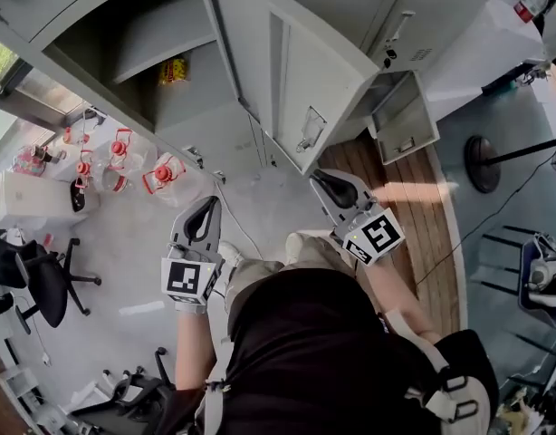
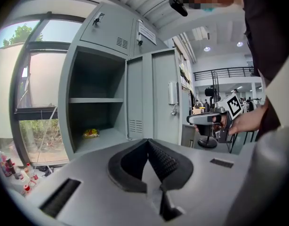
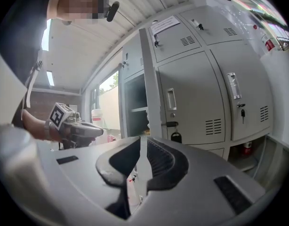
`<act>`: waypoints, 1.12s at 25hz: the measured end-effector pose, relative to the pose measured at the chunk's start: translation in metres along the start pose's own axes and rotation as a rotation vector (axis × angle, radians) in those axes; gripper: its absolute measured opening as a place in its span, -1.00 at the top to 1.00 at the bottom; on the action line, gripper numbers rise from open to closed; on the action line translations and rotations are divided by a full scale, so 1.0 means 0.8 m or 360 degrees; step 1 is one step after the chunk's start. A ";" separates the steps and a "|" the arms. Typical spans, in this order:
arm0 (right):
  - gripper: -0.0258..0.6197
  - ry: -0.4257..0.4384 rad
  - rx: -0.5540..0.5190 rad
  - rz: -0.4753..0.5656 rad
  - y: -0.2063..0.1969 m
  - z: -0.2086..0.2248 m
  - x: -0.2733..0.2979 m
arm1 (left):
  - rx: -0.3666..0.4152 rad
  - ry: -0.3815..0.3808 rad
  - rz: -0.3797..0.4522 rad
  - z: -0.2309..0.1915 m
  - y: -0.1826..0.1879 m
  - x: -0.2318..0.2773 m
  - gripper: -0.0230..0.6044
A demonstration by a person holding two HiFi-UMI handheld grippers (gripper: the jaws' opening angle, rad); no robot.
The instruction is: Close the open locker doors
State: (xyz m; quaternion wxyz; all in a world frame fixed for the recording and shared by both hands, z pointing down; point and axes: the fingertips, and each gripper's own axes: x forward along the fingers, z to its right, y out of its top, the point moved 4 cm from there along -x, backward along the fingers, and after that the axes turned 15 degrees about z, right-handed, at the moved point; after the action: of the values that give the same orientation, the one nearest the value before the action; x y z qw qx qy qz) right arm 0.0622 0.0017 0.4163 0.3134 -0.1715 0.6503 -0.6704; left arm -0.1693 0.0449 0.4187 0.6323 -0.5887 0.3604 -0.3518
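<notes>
1. Bank of grey metal lockers straight ahead of both grippers, seen steeply from above in the head view, with a person standing before it.
2. Left gripper: fingers pressed together at the tips, nothing between them, aimed toward the open compartment.
3. Right gripper: fingers likewise closed tight and empty.
4. Open locker door: tall, swung out from the bank toward the person. Ahead and to the right of the left fingers, straight ahead of the right fingers and edge-on to them. Touched by neither.
5. Inside the compartment, beyond the left fingertips: one shelf, and below it a yellow packet lying on the compartment floor.
6. Small lower door, ahead and to the right of the right fingers: apparently also hanging open, well apart from both grippers.
7. Step in hand, by the look of it: the approach. No door touched yet, so the closing itself not begun.
8. Next move probably calls for a closed fingertip laid against the tall door's face near its free edge, then a steady push round the hinge until it meets the frame. After that, the same for the small lower door.
</notes>
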 end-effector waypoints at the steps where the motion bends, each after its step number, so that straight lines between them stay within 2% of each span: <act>1: 0.77 -0.0036 -0.0006 0.0003 0.001 0.002 -0.001 | 0.0005 -0.0034 0.0010 -0.003 0.003 0.006 0.90; 6: 0.75 -0.0200 -0.0042 0.0014 0.003 0.005 -0.001 | -0.0001 -0.0171 0.0020 -0.022 0.004 0.022 0.90; 15: 0.45 -0.0450 -0.0070 0.0004 -0.006 0.016 0.002 | -0.0010 -0.0335 0.0012 -0.047 0.004 0.037 0.90; 20: 0.44 -0.0481 -0.0068 0.0000 -0.007 0.021 0.009 | -0.0016 -0.0367 0.0000 -0.056 0.004 0.038 0.90; 28: 0.45 -0.0475 -0.0080 -0.0022 -0.011 0.010 0.027 | -0.0062 -0.0335 -0.0027 -0.078 -0.003 0.021 0.90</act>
State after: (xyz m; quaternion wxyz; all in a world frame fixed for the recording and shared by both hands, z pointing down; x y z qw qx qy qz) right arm 0.0498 -0.0187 0.4221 0.3975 -0.2816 0.6119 -0.6231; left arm -0.2155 -0.0010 0.4176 0.6521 -0.6376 0.2937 -0.2861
